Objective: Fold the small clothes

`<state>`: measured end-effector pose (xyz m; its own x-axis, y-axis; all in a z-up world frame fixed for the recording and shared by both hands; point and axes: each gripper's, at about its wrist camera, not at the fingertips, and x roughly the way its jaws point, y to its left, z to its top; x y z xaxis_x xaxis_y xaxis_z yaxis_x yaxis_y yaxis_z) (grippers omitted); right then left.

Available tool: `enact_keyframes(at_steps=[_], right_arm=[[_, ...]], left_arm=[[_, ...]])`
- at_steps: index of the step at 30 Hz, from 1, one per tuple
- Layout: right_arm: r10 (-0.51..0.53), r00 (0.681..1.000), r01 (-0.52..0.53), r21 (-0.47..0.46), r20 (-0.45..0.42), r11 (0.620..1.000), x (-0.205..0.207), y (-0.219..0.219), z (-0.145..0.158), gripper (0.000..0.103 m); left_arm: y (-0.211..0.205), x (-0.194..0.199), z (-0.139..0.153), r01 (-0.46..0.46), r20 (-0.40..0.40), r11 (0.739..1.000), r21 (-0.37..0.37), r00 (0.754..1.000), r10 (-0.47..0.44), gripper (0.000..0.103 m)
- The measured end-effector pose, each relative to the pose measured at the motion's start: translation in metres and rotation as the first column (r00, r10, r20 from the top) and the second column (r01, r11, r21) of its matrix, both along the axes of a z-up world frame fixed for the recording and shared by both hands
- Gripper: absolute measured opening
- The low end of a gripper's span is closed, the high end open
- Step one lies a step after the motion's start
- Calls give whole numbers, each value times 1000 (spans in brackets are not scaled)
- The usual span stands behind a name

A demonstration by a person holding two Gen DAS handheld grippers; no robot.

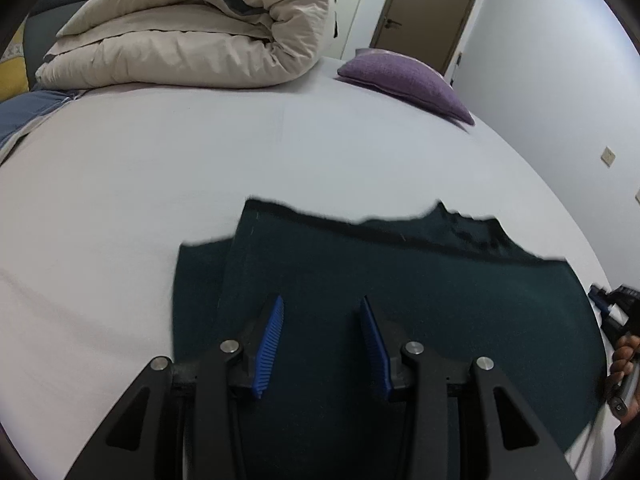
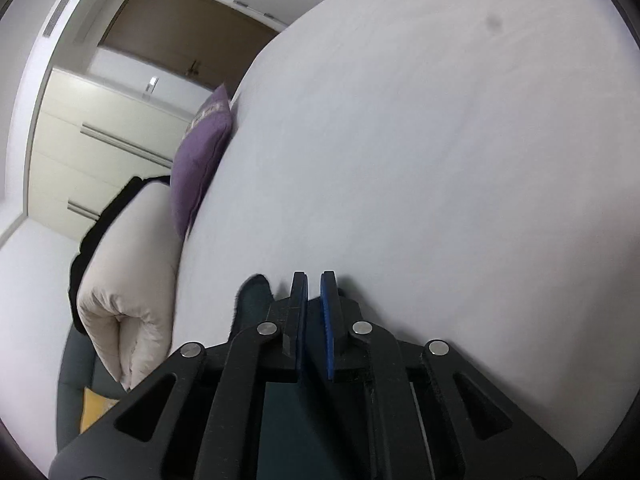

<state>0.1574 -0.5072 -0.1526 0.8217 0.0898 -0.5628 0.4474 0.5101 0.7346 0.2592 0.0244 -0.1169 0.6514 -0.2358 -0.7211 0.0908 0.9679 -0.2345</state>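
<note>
A dark green garment [image 1: 400, 300] lies spread on the white bed sheet [image 1: 200, 160], its left part folded over so a narrow strip shows beneath. My left gripper [image 1: 322, 304] hovers over the garment with its blue-padded jaws open and empty. My right gripper [image 1: 612, 312] shows at the garment's right edge, held by a hand. In the right wrist view the right gripper [image 2: 315, 280] has its jaws nearly together on an edge of the dark green garment [image 2: 256, 300], which hangs below the fingers.
A rolled beige duvet [image 1: 192, 32] lies at the far left of the bed and a purple cushion [image 1: 404, 76] at the far right. A blue cloth [image 1: 24, 112] sits at the left edge. A door [image 1: 424, 8] and wall stand beyond.
</note>
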Motion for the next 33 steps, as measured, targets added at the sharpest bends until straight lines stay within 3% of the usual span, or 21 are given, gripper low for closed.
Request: enact_keyframes(at_steps=[2,4,6,8,10,11,12,14,17,20,23,25,28,33], right_arm=[[79,996,-77,-47,42,996,-16,23,22,12],[229,967,-226,-40,109,973,-27,69,38,12],[403,908,-399,-61,115,915,-30,128,42,12],[562,820,-564,-18,105,826,-30,191,29,15],[657,751,-660,28,67,751,-27,239,3,18],[676,736,-677,33,27,736,-26,255,-9,18],[672,740,-672,35,-15,740,-25,262,-23,18],[624,780,-626,73,48,776,-36,250,-33,12],[484,874,-486,65,53,871,-54,207,-26,13],[267,964,-267,51,19,962,-86,146,-16,13],[112,994,-112,-5,-1,994,-97,108,10,20],[116,993,-116,-6,24,993,-104,101,22,21],[267,962,-266,-40,52,963,-86,149,44,25],[548,835,-546,-39,58,837,-28,266,42,35]], left_arm=[[-2,-20,6,19,13,1000,-13,1000,-19,47],[-7,-43,8,46,27,999,-17,999,-45,55],[-15,-56,-2,64,13,997,36,998,-65,56],[-13,-63,-16,59,-4,998,38,998,-59,56],[-11,-68,-16,61,1,997,50,998,-61,56],[-11,-68,-16,65,-7,996,59,998,-65,56],[-10,-68,-16,70,-15,995,65,997,-69,56],[-7,-70,-18,78,-18,995,66,997,-77,57],[-6,-73,-20,80,-10,995,66,997,-80,57],[-6,-72,-21,80,-5,994,72,997,-80,57],[-6,-72,-22,80,-2,994,67,997,-80,57],[-7,-72,-22,80,-3,994,73,997,-80,57],[-9,-73,-22,80,-1,992,95,997,-81,57],[-9,-73,-22,81,-2,992,98,997,-81,57]])
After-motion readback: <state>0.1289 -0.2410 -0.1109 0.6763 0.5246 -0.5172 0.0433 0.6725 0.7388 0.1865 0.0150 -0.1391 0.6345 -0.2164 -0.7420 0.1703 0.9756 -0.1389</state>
